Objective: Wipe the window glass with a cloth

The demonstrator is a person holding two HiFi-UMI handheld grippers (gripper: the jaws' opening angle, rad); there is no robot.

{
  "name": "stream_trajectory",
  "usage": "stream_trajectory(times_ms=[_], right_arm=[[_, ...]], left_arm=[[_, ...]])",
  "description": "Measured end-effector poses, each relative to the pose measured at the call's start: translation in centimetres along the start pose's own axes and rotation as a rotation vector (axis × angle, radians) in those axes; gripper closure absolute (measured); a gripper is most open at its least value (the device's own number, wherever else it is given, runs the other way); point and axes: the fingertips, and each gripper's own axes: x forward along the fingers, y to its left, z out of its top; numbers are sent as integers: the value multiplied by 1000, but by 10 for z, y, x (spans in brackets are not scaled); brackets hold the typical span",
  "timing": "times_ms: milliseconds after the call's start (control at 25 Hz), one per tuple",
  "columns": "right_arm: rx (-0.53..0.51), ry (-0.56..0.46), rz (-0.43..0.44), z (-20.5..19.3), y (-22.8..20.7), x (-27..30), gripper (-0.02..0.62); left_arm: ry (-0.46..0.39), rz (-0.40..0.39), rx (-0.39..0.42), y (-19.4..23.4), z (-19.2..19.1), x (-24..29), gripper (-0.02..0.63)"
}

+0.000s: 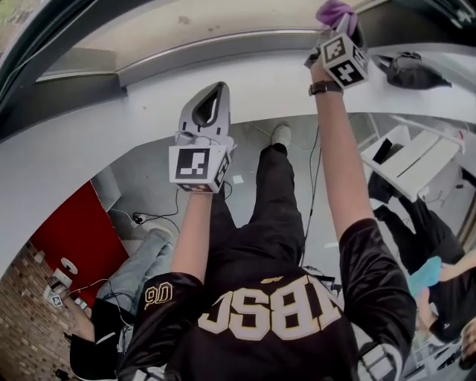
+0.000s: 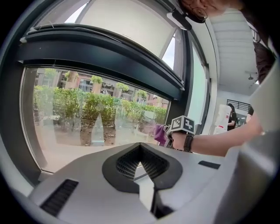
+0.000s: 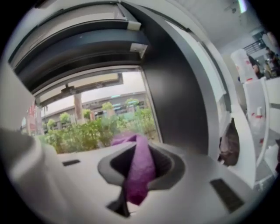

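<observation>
Right gripper (image 1: 338,33), head view: raised high at arm's length, pinching a crumpled purple cloth (image 1: 335,11) above the white window ledge (image 1: 245,82). Left gripper (image 1: 207,111) is held lower, jaws pressed together on nothing.

Left gripper view: jaws closed and bare. The cloth sits by the right end of the clear window glass (image 2: 96,118); I can't confirm contact.

Right gripper view: a strip of cloth is clamped between the jaws, glass just ahead.

I judge a wiping pass is at hand; can't tell whether the pane is already wiped. Next needs the cloth flat on the glass, a firm pinch, an even sweep.
</observation>
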Motion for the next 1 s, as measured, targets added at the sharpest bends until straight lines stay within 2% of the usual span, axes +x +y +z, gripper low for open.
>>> stream_trajectory(times_ms=[120, 240, 440, 600, 720, 840, 1000], right_arm=[[5, -9, 20, 1, 4, -6, 518], [-51, 24, 111, -26, 51, -25, 518], [-157, 111, 446, -105, 218, -89, 518], [-137, 209, 726, -173, 360, -144, 518], [-129, 236, 902, -206, 454, -176, 518], [-114, 241, 1026, -233, 532, -204, 518], [-118, 245, 1105, -260, 604, -226, 518]], left_arm=[[-10, 6, 15, 4, 3, 2, 588], [-10, 59, 33, 30, 1, -9, 588], [2, 176, 48, 110, -8, -57, 588], [11, 288, 25, 182, -17, -109, 588], [24, 348, 24, 229, -25, -147, 588], [40, 418, -4, 272, -36, -183, 589], [46, 470, -58, 298, -42, -212, 588]])
